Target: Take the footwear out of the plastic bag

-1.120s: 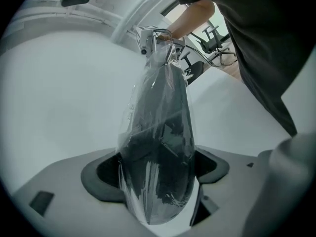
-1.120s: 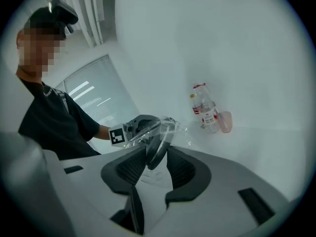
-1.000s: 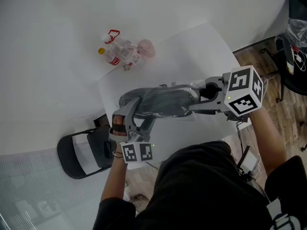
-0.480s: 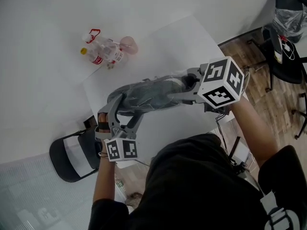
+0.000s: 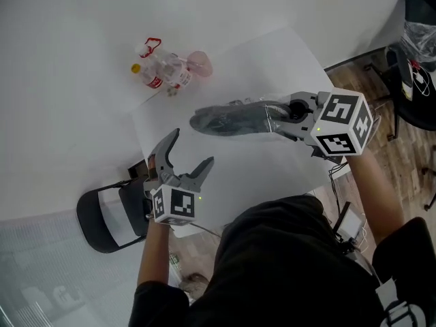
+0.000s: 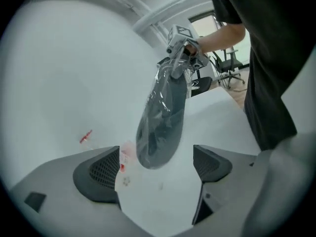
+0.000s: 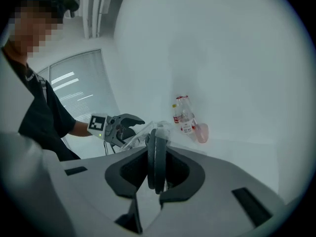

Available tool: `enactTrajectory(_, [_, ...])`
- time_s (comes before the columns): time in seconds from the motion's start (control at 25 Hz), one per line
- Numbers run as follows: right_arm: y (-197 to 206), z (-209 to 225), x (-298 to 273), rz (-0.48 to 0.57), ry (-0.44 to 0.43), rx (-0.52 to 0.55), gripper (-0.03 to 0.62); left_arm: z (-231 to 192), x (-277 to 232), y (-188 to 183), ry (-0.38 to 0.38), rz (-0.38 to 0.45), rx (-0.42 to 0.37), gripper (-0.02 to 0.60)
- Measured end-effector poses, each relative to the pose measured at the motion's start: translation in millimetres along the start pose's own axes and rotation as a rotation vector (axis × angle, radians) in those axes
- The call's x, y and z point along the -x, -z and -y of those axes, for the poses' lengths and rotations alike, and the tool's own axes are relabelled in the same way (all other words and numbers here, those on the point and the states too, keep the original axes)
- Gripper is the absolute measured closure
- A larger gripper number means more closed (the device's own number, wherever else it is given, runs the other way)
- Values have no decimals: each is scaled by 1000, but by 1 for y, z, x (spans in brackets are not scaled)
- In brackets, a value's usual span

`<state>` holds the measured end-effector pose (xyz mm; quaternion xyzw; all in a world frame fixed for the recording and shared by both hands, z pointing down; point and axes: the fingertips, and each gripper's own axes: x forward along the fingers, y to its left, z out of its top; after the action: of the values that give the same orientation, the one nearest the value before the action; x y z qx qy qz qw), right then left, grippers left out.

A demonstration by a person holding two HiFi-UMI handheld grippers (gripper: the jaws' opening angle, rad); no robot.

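Note:
A dark piece of footwear (image 5: 235, 120) in a clear plastic bag hangs above the white table (image 5: 272, 53). My right gripper (image 5: 289, 116) is shut on its near end; its jaws have just been closing, and in the right gripper view the pads (image 7: 155, 164) press on the thin dark edge and plastic. My left gripper (image 5: 191, 148) stands open below and left of the bag, apart from it. In the left gripper view the bagged footwear (image 6: 160, 117) hangs beyond the left gripper's (image 6: 155, 164) open jaws, with the right gripper (image 6: 180, 58) at its top.
Several plastic bottles (image 5: 160, 73) and a pink cup (image 5: 199, 63) lie at the table's far left. A black chair (image 5: 112, 216) stands by the near left corner. Another chair with a bag (image 5: 415, 53) is on the wooden floor at right.
The left gripper has let go of the bag's toe end and drawn back toward the person, still open. The right gripper keeps the bagged footwear lifted and has shifted right.

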<state>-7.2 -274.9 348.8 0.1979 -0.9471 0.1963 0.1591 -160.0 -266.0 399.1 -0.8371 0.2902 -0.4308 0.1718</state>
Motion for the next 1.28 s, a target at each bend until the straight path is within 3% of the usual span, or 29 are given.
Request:
enactTrajectory(0.08, [-4, 1, 2, -2, 35, 72, 520, 4, -1, 5, 92, -14, 69, 107])
enactTrajectory(0.2, [-7, -7, -2, -32, 31, 201, 522, 2, -8, 0, 152, -31, 43, 66])
enactTrajectory(0.32, [-11, -33, -7, -43, -56, 355, 521, 1, -18, 1, 169, -78, -24, 60])
enactTrajectory(0.48, [-13, -67, -12, -24, -180, 553, 520, 20, -25, 11, 266, -115, -31, 60])
enactTrajectory(0.68, [-23, -78, -9, 35, -243, 584, 520, 47, -29, 29, 362, -192, -102, 65])
enactTrajectory(0.72, [-23, -78, -9, 35, -247, 577, 520, 49, -29, 31, 370, -196, -98, 76])
enactTrajectory(0.76, [-22, -78, -11, 34, -248, 572, 520, 49, -29, 31, 365, -192, -93, 183])
enactTrajectory(0.8, [-23, -78, -12, 35, -248, 571, 520, 46, -29, 30, 353, -186, -91, 375])
enactTrajectory(0.84, [-24, -77, -14, 37, -249, 571, 520, 45, -28, 31, 347, -182, -91, 413])
enactTrajectory(1.08, [-16, -76, -20, -62, -250, 625, 516, 56, -29, 30, 414, -201, -89, 440])
enactTrajectory(1.28, [-9, -73, -24, -115, -228, 678, 517, 63, -32, 36, 423, -200, -88, 440])
